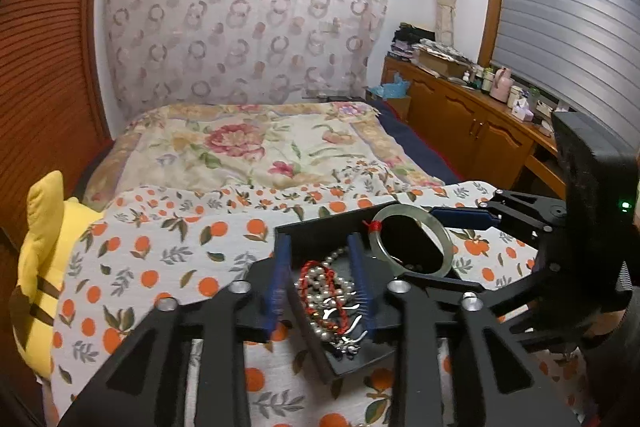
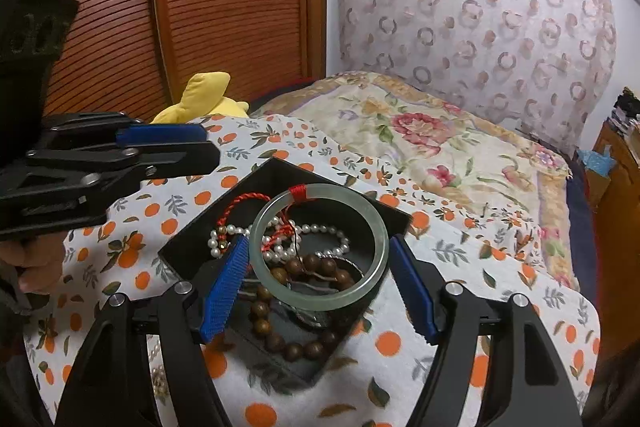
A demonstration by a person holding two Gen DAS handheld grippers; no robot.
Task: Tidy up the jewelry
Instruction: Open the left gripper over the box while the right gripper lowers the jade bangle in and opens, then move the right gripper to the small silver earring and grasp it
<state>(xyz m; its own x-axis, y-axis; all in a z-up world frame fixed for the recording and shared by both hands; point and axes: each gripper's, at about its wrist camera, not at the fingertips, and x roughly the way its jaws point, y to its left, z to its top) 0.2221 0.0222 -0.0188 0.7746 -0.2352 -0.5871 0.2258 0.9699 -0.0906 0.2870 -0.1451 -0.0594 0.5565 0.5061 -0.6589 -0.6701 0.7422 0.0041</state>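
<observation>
Black open tray (image 2: 188, 239) on the orange-print cloth, pale green jade bangle (image 2: 320, 243) with red thread wrap tilted inside it, white pearl strand (image 2: 320, 229) and red cord (image 2: 240, 201) beneath, brown wooden beads (image 2: 288, 343) at its near corner

No text, label, brand, number or sign can be read in either view. The small bottles and boxes (image 1: 516, 99) on the far wooden cabinet (image 1: 460, 115) are too small and blurred for any lettering to be made out.
</observation>
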